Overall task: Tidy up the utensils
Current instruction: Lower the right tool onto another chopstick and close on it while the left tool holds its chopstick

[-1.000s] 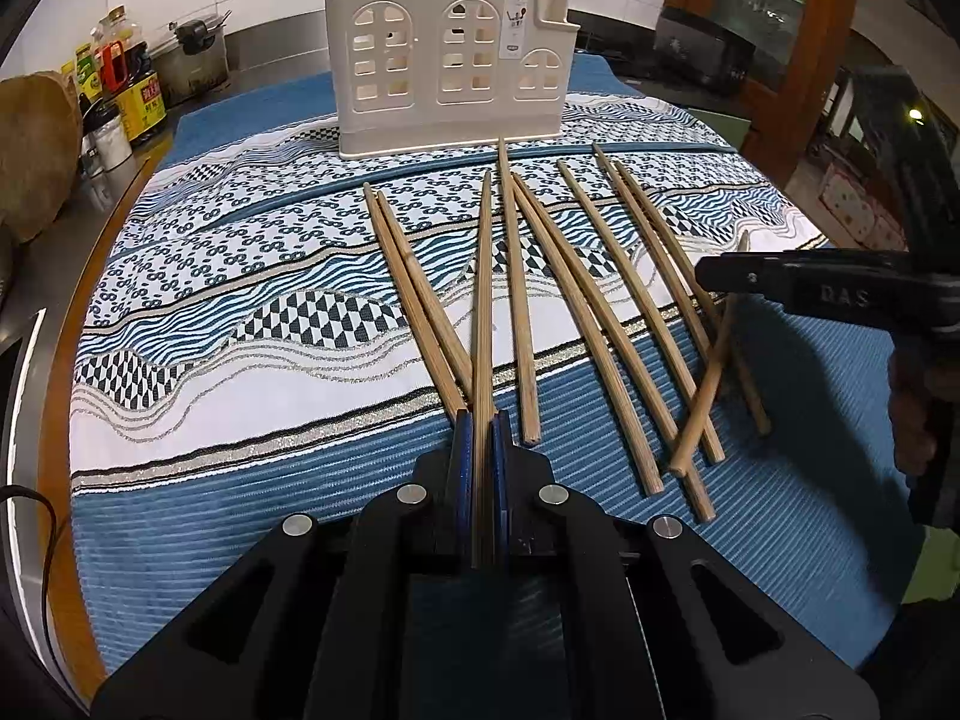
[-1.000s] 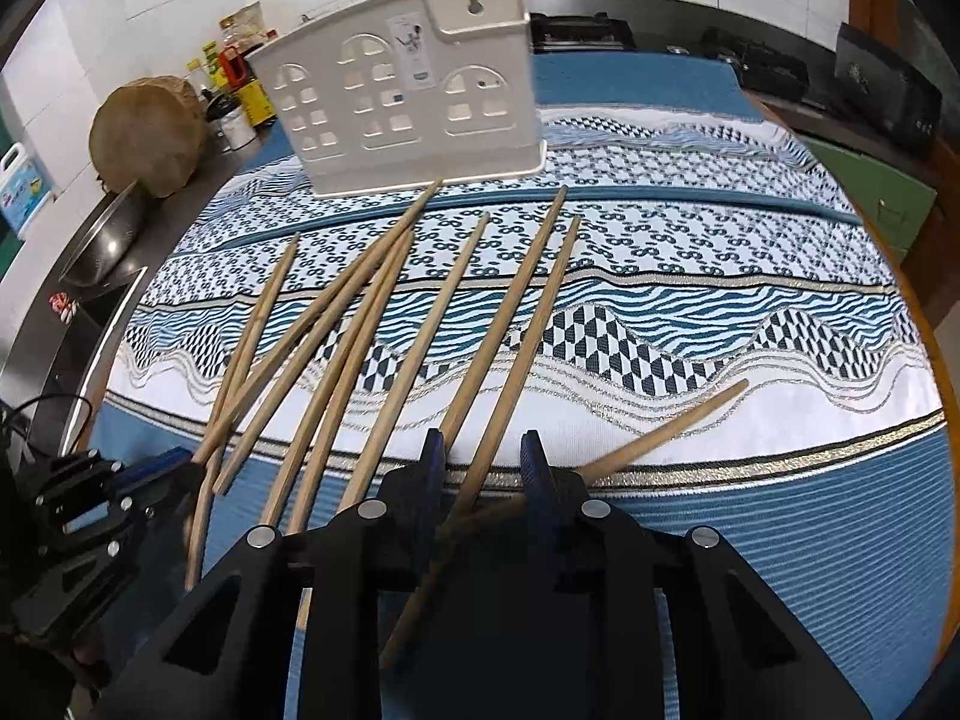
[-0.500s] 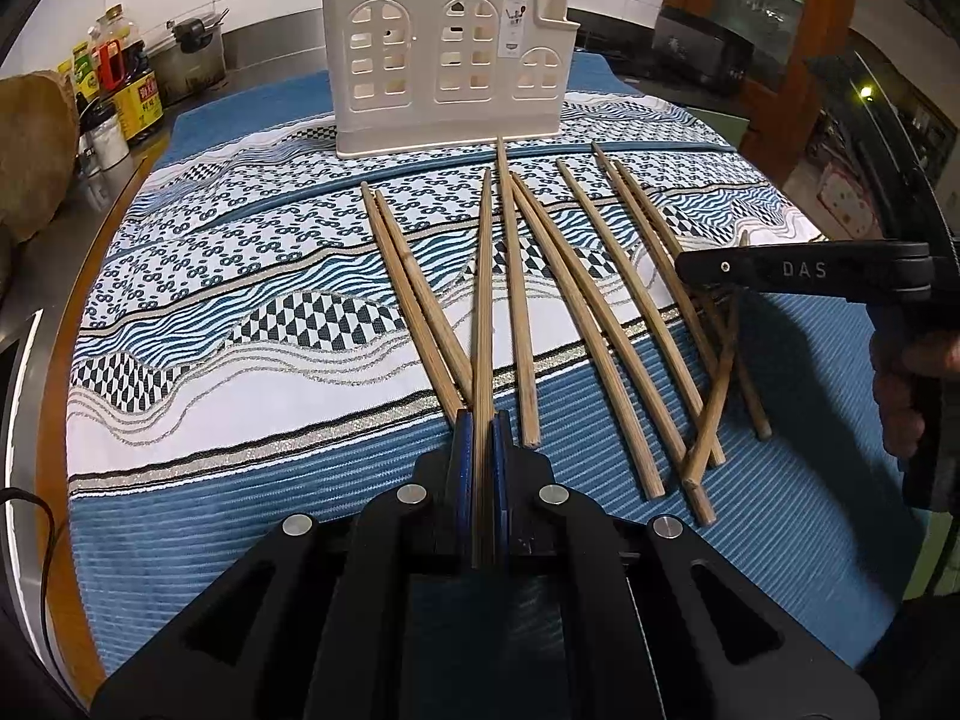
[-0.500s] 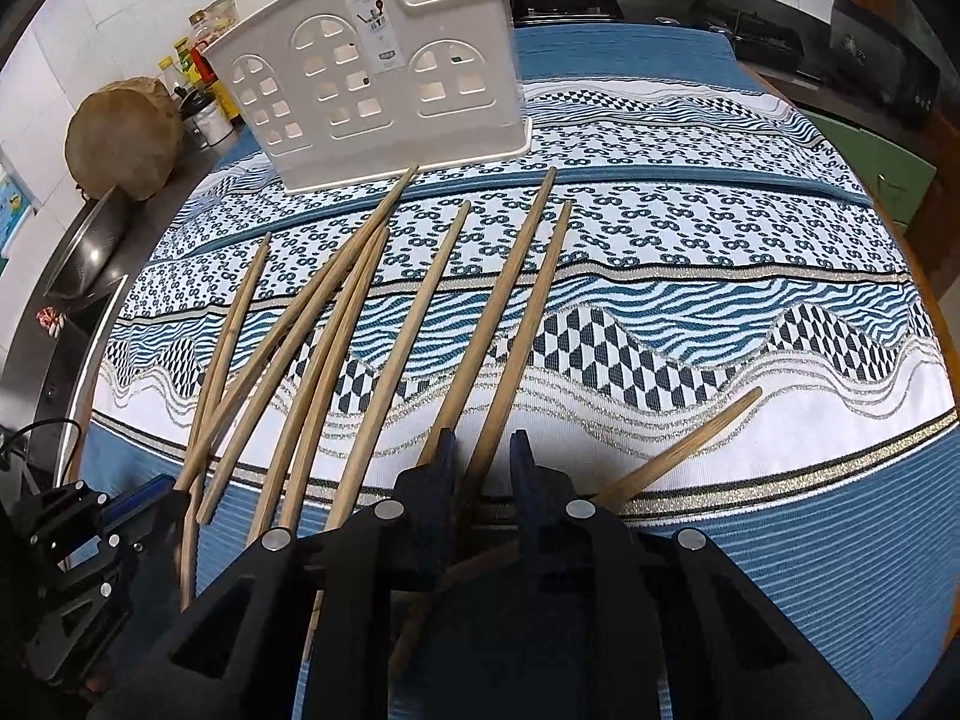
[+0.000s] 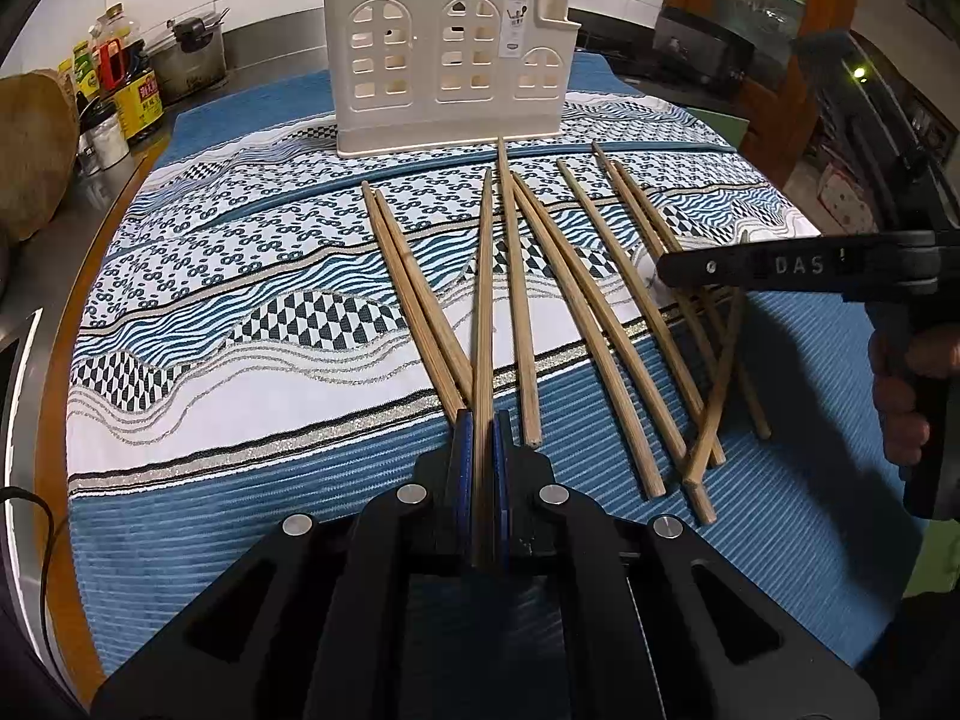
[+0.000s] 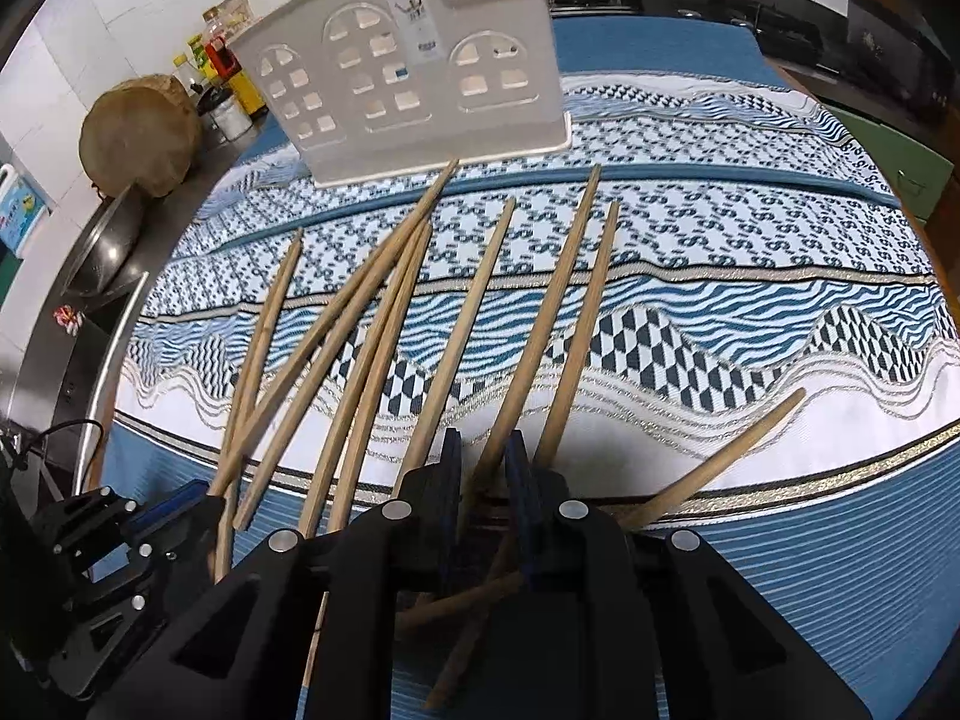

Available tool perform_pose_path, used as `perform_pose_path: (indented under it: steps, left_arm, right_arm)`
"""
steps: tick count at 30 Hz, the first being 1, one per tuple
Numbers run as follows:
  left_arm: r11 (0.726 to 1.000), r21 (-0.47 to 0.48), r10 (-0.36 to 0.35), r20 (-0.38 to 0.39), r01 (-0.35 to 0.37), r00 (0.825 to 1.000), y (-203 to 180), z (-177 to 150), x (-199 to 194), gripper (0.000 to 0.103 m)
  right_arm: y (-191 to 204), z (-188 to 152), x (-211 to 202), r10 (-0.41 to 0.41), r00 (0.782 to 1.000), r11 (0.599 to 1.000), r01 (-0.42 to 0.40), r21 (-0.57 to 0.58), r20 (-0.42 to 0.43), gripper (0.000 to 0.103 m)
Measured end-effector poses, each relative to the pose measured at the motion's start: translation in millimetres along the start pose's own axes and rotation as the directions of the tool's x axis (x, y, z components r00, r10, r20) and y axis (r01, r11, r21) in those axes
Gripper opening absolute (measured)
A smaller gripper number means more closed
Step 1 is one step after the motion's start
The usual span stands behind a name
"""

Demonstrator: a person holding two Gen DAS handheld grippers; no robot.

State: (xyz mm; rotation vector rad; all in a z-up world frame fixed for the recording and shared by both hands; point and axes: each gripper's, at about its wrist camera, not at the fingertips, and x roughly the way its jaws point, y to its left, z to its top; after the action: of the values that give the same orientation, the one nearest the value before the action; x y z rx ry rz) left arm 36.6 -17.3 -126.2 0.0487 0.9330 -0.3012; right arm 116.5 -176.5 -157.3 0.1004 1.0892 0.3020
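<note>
1. Since the earlier frame, the right gripper (image 6: 483, 450) has been narrowing its jaws and they are closing now; the left gripper (image 5: 482, 426) is sitting as it did, and the chopsticks on the cloth are lying unchanged.
2. Left gripper: its jaws are clenching one chopstick (image 5: 483, 300) near its thick end, the shaft running forward toward the holder.
3. Right gripper: a chopstick (image 6: 543, 324) is passing between its blue pads (image 6: 517, 450); whether the pads are pressing it I cannot tell.
4. Beneath the right gripper, a second, crossing chopstick (image 6: 720, 456) is angling out to the right over the cloth.
5. Remaining chopsticks (image 5: 600, 324) are lying fanned on the patterned tablecloth (image 5: 240, 312), some touching or overlapping.
6. Beyond them, the cream utensil holder (image 5: 447, 60) is standing upright at the far end of the cloth, apart from both grippers.
7. A person's hand (image 5: 906, 396) is gripping the right gripper's handle.
</note>
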Motion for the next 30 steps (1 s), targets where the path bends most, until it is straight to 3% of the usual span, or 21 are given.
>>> perform_pose_path:
  steps: [10,13,23,30]
  left_arm:
    - [1.0,-0.006,-0.005,0.001,0.005,1.0,0.7,0.4,0.6,0.006]
    - [1.0,-0.005,-0.004,0.007,0.004,1.0,1.1,0.4,0.7,0.006]
    - [1.0,-0.008,0.004,0.035,-0.004,0.999,-0.5,2.1,-3.8,0.005]
    - [1.0,-0.017,0.011,0.055,-0.01,0.998,1.5,5.6,-9.5,0.005]
  right_arm:
    - [9.7,-9.3,-1.9,-0.051,0.999,0.999,0.051,-0.006,-0.001,0.017]
    - [9.5,-14.2,-3.9,-0.06,0.998,0.998,0.06,-0.005,0.018,0.012]
    - [-5.0,-6.8,-9.6,-0.015,0.996,0.999,0.011,0.038,0.092,0.007]
    - [-15.0,0.0,-14.7,0.084,0.99,0.989,-0.097,0.115,0.117,0.007]
